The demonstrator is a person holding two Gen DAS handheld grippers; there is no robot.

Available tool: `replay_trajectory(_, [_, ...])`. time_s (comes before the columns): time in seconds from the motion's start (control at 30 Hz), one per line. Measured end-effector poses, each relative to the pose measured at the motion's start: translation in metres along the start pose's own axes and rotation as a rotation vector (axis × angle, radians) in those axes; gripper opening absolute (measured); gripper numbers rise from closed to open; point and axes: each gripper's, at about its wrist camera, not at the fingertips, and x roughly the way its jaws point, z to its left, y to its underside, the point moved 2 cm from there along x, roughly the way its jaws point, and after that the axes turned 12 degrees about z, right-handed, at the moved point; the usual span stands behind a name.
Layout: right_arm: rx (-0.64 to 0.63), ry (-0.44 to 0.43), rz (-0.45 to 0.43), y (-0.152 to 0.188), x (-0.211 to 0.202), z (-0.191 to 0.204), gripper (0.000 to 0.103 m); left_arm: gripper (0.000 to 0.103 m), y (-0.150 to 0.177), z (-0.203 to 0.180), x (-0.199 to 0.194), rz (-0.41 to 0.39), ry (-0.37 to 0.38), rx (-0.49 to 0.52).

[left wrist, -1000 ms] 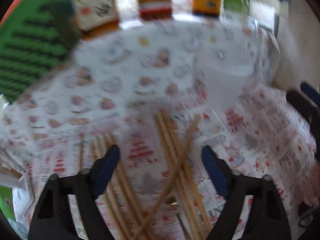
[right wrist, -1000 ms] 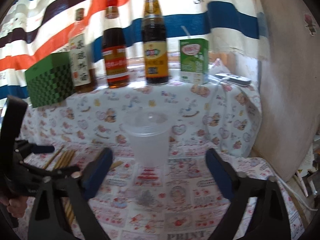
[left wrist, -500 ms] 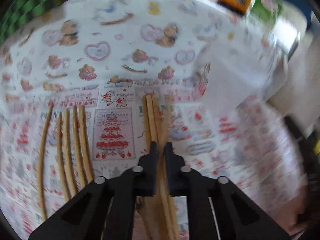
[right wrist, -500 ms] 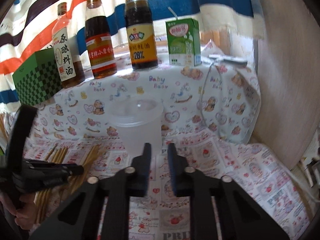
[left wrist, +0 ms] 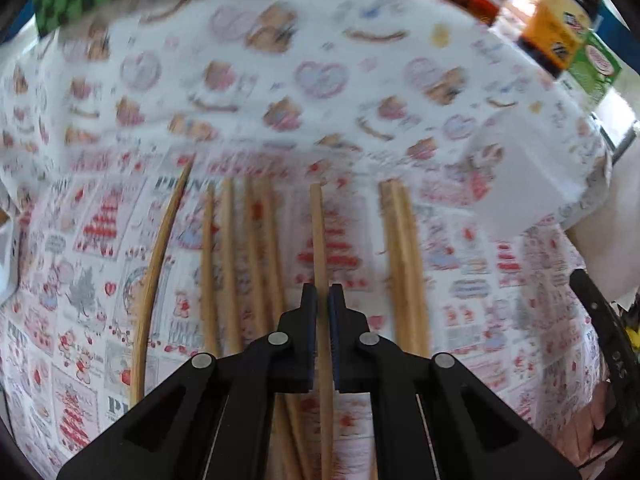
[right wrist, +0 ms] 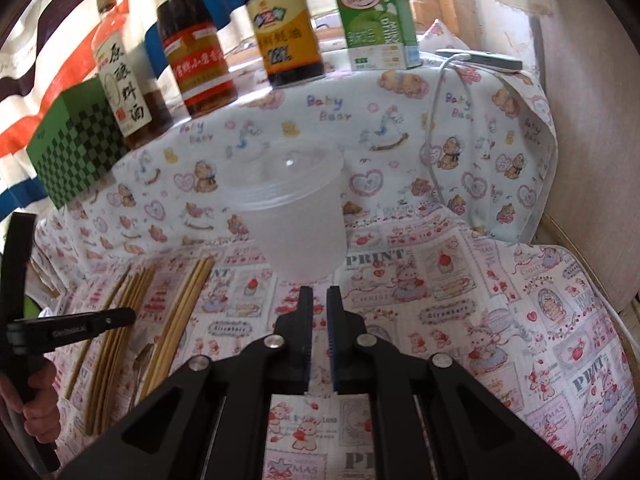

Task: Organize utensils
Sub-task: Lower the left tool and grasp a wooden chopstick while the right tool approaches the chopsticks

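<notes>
Left gripper (left wrist: 323,300) is clamped on 1 wooden chopstick (left wrist: 318,236), singled out from the loose row (left wrist: 240,248) on the printed cloth — presumably bound for the translucent cup (right wrist: 298,216). Right gripper (right wrist: 319,304), clenched on nothing, points at that cup's base.

Right claw (right wrist: 319,300) closed and empty over the patterned desk (right wrist: 480,320), just short of a translucent plastic cup (right wrist: 296,216).
Cup upright, empty, centre of view. Wooden chopsticks (right wrist: 176,320) lie in loose rows at left; the left claw (right wrist: 120,316), held by a hand (right wrist: 36,404), sits over them, its grip unclear from here. Behind: green checkered box (right wrist: 76,152), three sauce bottles (right wrist: 200,60), green milk carton (right wrist: 376,20).
</notes>
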Motion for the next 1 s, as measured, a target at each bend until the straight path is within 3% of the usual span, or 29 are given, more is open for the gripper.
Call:
replay_trajectory(0.1, [0.010, -0.001, 0.001, 0.001, -0.002, 0.000, 0.007, 0.005, 0.004, 0.006, 0.001, -0.002, 0.019, 0.029])
replay_trajectory(0.17, [0.049, -0.025, 0.002, 0.000, -0.005, -0.006, 0.015, 0.006, 0.005, 0.007, 0.000, -0.004, 0.016, 0.040])
replay_trajectory(0.23, [0.059, -0.030, 0.011, -0.001, -0.004, -0.009, 0.015, 0.008, 0.005, 0.004, 0.002, 0.004, 0.012, 0.041])
replay_trajectory(0.4, [0.073, -0.015, 0.042, -0.001, 0.004, -0.013, 0.015, 0.011, 0.005, -0.023, 0.010, -0.035, -0.183, 0.127])
replay_trajectory(0.5, [0.050, 0.004, 0.037, 0.000, 0.004, -0.010, 0.015, 0.011, 0.000, -0.031, 0.014, -0.060, -0.239, 0.137])
replay_trajectory(0.6, [0.016, -0.007, 0.023, 0.001, 0.002, -0.005, 0.006, 0.006, -0.006, -0.028, 0.017, -0.061, -0.182, 0.102])
replay_trajectory(0.73, [-0.007, -0.041, 0.018, 0.002, -0.002, 0.000, 0.006, 0.006, -0.001, -0.017, 0.012, -0.085, -0.144, 0.114])
replay_trajectory(0.8, [-0.014, -0.053, 0.015, 0.003, -0.003, 0.003, 0.006, 0.006, 0.008, 0.000, 0.002, -0.093, -0.097, 0.070])
replay_trajectory(0.9, [-0.008, -0.072, 0.039, 0.004, 0.000, 0.004, 0.006, 0.006, 0.017, 0.024, -0.026, -0.158, -0.006, -0.029])
replay_trajectory(1.0, [0.006, -0.098, 0.078, 0.005, 0.007, 0.003, 0.007, 0.006, 0.024, 0.042, -0.066, -0.290, 0.046, -0.065])
